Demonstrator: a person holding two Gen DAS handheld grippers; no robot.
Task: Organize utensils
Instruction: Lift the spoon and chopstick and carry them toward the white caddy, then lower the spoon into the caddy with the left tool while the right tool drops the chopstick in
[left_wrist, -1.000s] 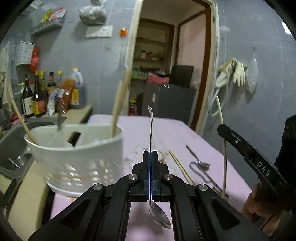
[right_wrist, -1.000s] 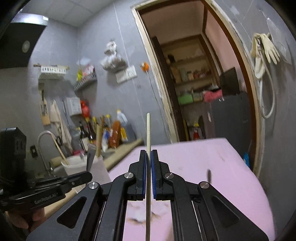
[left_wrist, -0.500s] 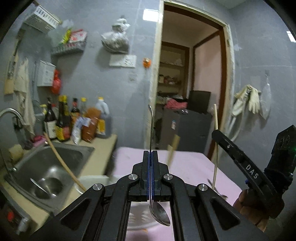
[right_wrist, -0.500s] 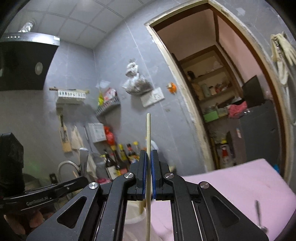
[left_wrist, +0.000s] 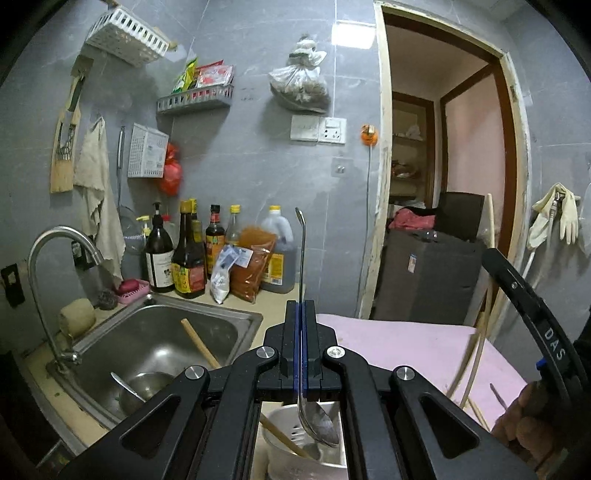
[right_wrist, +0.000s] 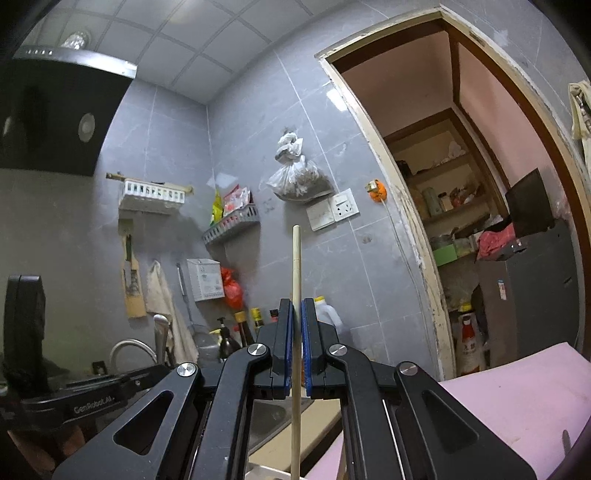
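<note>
Left gripper (left_wrist: 302, 314) pinching steel spoon (left_wrist: 303, 332) upright, bowl directly above white utensil holder (left_wrist: 284, 435); right gripper (right_wrist: 296, 321) clamping upright chopstick (right_wrist: 296, 295) alongside.

Dim, cool indoor light, heavy fisheye bending and dark corner vignetting.

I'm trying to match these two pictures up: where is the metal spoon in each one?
Left wrist view: the spoon stands upright at centre, pinched in the left claw, bowl down over the white holder.
Right wrist view: not in it.
Shared landmark: the hanging plastic bag on the grey wall.
</note>
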